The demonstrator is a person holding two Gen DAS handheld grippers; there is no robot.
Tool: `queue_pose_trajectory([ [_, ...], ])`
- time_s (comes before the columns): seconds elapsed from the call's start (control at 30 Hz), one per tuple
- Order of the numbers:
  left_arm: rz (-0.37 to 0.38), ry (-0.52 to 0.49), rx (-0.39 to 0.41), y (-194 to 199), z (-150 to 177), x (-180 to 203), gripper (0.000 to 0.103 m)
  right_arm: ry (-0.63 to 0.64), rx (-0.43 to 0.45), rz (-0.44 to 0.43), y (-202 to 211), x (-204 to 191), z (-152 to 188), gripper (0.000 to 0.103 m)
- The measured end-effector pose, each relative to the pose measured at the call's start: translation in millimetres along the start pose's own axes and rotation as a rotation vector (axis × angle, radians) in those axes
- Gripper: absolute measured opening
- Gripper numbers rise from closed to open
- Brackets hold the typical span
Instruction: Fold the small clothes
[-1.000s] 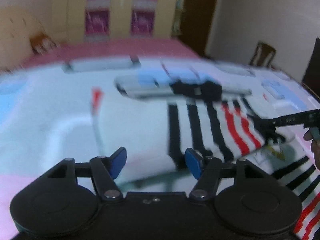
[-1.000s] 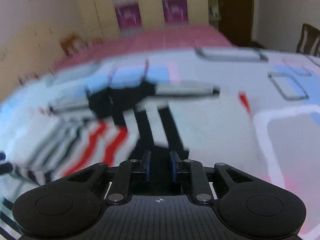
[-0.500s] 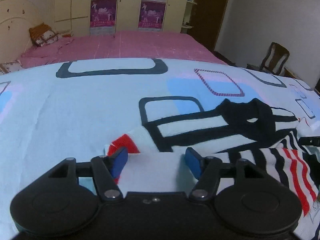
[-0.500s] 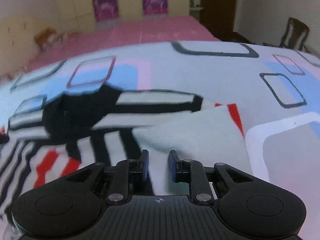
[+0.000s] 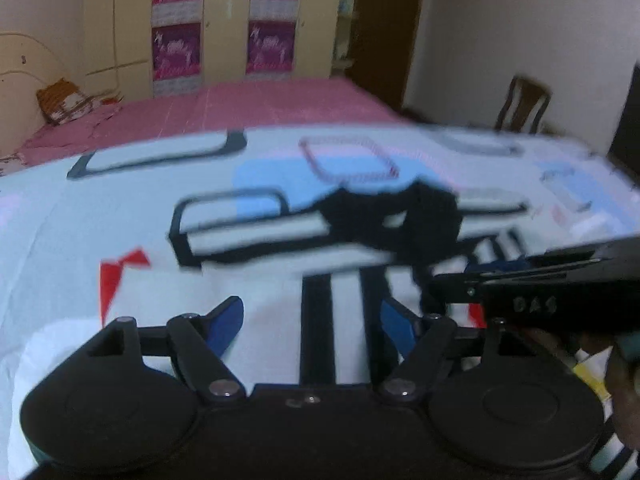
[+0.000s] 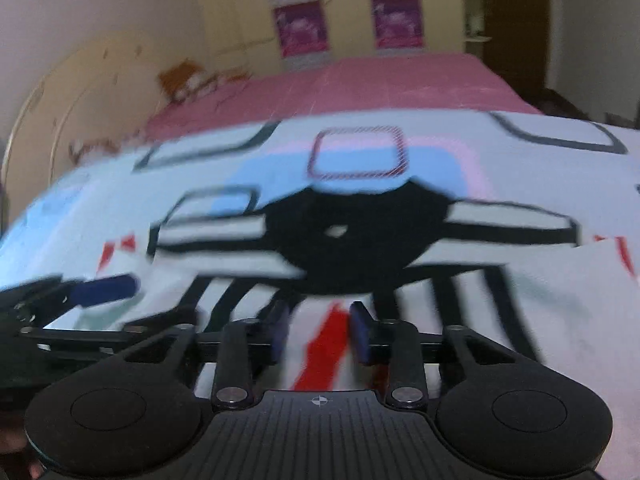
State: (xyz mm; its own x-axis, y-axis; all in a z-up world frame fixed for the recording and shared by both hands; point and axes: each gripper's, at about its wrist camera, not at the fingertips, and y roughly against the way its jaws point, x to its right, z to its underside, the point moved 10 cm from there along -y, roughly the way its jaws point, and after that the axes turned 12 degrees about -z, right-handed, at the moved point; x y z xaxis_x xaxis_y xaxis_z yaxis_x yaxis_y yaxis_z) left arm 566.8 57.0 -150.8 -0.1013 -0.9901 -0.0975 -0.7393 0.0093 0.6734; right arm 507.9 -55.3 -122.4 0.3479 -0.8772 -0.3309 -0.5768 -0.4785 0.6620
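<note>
A small white top with black and red stripes and a black collar (image 5: 384,220) lies spread on the patterned bedsheet (image 5: 80,240); it also shows in the right wrist view (image 6: 352,240). My left gripper (image 5: 312,320) is open and empty, low over the garment's striped left part. My right gripper (image 6: 320,328) is open with a moderate gap, empty, just above the red stripe near the garment's middle. The right gripper reaches in from the right in the left wrist view (image 5: 520,280). The left gripper's blue fingertip (image 6: 104,286) shows at the left in the right wrist view. Both views are blurred.
A pink bed (image 5: 260,108) lies beyond the sheet, with a wardrobe (image 5: 224,20) behind it. A cushion (image 5: 64,100) sits at the far left. A wooden chair (image 5: 524,104) stands at the far right by a dark door.
My right gripper has opened and let go of the garment's edge. The garment now lies flatter, collar centred. Both grippers have drawn close together over its middle.
</note>
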Motion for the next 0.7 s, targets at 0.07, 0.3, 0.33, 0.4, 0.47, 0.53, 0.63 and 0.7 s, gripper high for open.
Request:
queue_pose_trajectory([
  [0.07,-0.030,-0.036,-0.007,-6,8,0,0.077,0.083,-0.033,0.050,-9,-4,10,0.033],
  [0.3,-0.031,-0.038,-0.006,-2,13,-19,0.078,-0.060,0.008,0.176,32,73,23,0.035],
  [0.33,-0.040,-0.039,-0.008,-1,12,-20,0.077,-0.029,-0.011,0.180,31,71,22,0.035],
  [0.4,-0.053,-0.023,-0.013,4,9,-16,0.075,0.008,-0.026,0.210,30,64,16,0.035],
  [0.47,-0.048,-0.009,-0.006,12,7,-13,0.075,0.012,0.013,0.214,39,55,12,0.035],
  [0.53,-0.037,0.003,0.005,23,6,-7,0.075,-0.002,0.048,0.162,45,40,13,0.035],
  [0.63,-0.019,0.008,0.015,36,11,4,0.076,0.012,0.037,0.111,47,20,22,0.035],
  [0.7,-0.015,0.008,0.009,41,17,9,0.076,0.018,0.019,0.088,44,14,31,0.035],
])
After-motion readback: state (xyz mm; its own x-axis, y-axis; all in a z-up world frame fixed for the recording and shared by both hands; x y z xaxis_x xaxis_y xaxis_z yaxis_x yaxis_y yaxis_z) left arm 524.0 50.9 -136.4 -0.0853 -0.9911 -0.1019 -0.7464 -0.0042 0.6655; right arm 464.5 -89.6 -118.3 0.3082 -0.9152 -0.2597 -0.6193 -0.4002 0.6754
